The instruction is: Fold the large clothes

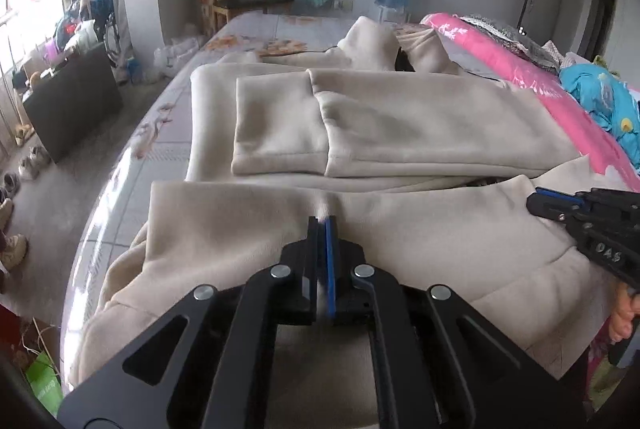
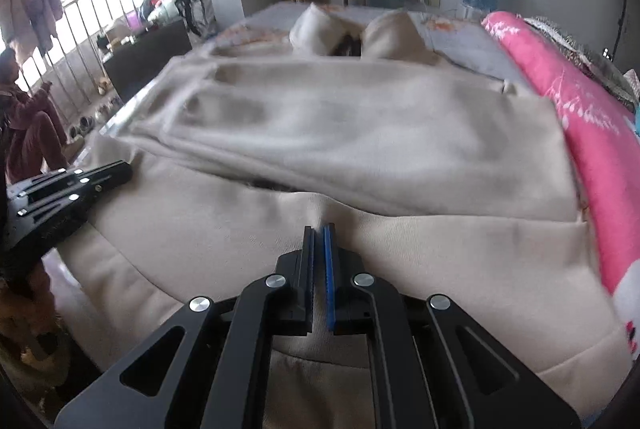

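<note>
Left wrist: hand-held gripper (image 1: pixel 323 219) pinching coat (image 1: pixel 400 117).

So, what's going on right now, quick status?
Left gripper and right gripper both shut on the coat's near hem. Sleeves already folded in. Nothing in the way.

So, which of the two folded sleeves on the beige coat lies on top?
The right-hand folded beige sleeve on the beige fleece coat lies on top; its cuff edge overlaps the left-hand sleeve.
</note>
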`<state>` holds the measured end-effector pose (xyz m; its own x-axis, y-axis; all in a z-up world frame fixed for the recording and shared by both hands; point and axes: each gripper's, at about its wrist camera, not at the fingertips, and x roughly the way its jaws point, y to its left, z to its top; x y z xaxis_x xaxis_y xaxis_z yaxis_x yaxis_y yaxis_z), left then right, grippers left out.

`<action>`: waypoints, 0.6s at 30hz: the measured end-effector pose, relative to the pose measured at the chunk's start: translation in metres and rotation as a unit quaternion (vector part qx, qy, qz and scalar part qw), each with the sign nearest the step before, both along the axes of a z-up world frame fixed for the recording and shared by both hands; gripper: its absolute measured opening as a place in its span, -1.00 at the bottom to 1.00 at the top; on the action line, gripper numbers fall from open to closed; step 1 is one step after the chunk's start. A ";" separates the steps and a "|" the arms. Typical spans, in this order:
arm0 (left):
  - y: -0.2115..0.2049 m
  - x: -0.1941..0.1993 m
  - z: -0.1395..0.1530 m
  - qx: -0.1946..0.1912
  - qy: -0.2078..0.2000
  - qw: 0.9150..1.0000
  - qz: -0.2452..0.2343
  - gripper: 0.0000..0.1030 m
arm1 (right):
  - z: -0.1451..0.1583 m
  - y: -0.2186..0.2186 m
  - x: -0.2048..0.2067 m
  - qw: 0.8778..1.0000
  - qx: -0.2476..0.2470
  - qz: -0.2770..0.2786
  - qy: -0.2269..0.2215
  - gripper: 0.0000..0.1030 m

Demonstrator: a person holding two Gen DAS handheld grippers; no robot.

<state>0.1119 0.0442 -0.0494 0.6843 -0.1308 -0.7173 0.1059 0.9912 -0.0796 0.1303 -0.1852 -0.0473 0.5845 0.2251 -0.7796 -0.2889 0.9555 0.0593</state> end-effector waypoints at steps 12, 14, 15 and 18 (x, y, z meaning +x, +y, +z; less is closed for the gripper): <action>-0.050 -0.008 0.008 -0.107 0.034 0.985 -0.131 -0.82 | -0.005 -0.011 0.004 0.998 0.055 -0.008 0.013 -0.89; -0.064 -0.005 -0.005 -0.078 0.048 0.987 -0.132 -0.83 | -0.006 -0.017 0.005 0.997 0.077 -0.010 0.022 -0.88; -0.065 -0.006 -0.005 -0.073 0.041 0.988 -0.127 -0.83 | -0.005 -0.022 0.005 0.995 0.091 -0.010 0.030 -0.86; -0.063 -0.002 -0.005 -0.083 0.053 0.988 -0.119 -0.83 | 0.006 -0.044 -0.004 0.994 0.106 -0.027 0.031 -0.61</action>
<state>0.1095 -0.0189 -0.0548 0.5426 -0.4018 -0.7376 0.3174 0.9111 -0.2628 0.1267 -0.2294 -0.0412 0.5529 0.3578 -0.7526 -0.2281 0.9336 0.2763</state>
